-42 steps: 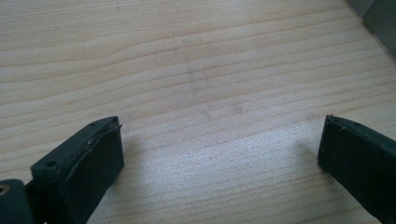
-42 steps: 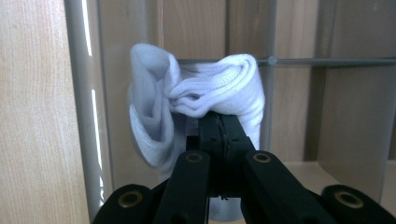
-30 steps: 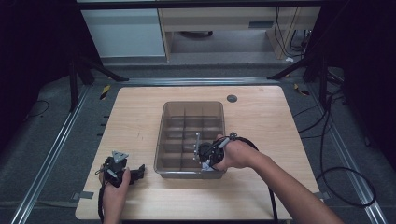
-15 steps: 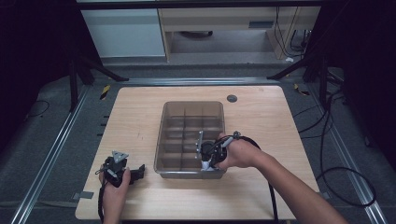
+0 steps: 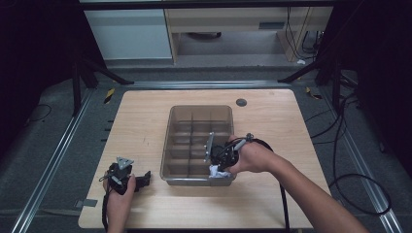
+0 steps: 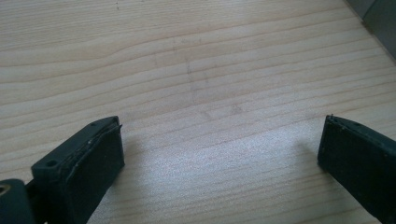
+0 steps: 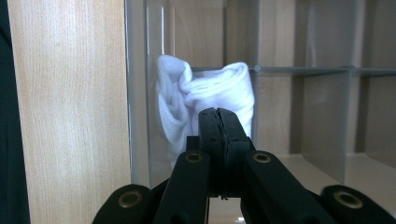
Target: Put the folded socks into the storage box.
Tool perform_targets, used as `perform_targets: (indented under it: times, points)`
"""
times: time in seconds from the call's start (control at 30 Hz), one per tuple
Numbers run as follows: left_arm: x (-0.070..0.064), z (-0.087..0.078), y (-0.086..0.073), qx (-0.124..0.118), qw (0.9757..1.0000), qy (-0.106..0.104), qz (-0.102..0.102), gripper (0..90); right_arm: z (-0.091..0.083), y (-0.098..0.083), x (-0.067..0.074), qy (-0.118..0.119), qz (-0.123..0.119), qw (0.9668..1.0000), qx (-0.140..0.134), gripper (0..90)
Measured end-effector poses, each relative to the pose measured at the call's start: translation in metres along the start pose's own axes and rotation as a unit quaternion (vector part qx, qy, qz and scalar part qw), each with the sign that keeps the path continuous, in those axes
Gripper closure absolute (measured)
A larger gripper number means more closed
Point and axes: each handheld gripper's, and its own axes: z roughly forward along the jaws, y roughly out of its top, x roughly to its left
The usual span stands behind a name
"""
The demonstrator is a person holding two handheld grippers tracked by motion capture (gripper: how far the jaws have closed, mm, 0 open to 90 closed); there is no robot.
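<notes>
R gripper [image 7: 219, 114] jaws shut, empty, white sock [image 7: 205, 100] just beyond tips in bin [image 5: 175, 126]; L gripper [image 6: 219, 149] wide over bare table [image 6: 196, 60].

A lab-like recording space: wooden table [image 5: 145, 121] on metal rails [image 5: 53, 160], loose cables [image 5: 350, 160], dark surroundings.

We note the white cloth [image 7: 205, 105] partly hidden behind the right gripper [image 7: 219, 116], its lower end unseen. In the high view, the cloth [image 5: 219, 172] in the organiser's [image 5: 197, 110] near right corner is too small to identify.
</notes>
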Motion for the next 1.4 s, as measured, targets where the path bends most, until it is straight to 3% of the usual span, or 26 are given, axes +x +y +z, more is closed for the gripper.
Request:
perform_targets:
  times: [0.7, 1.03, 1.4]
  points:
    - [0.000, 0.000, 0.000, 0.000, 1.0000, 0.000, 0.001, 0.0, -0.023, -0.021, -0.004, -0.020, 0.027, 0.9985, -0.043, 89.6]
    - [0.000, 0.000, 0.000, -0.001, 1.0000, 0.000, 0.000, 0.0, -0.037, -0.033, -0.011, -0.045, 0.055, 0.9937, -0.087, 88.3]
    - [0.000, 0.000, 0.000, -0.001, 1.0000, 0.000, 0.000, 0.0, -0.048, -0.047, -0.020, -0.066, 0.087, 0.9858, -0.128, 85.8]
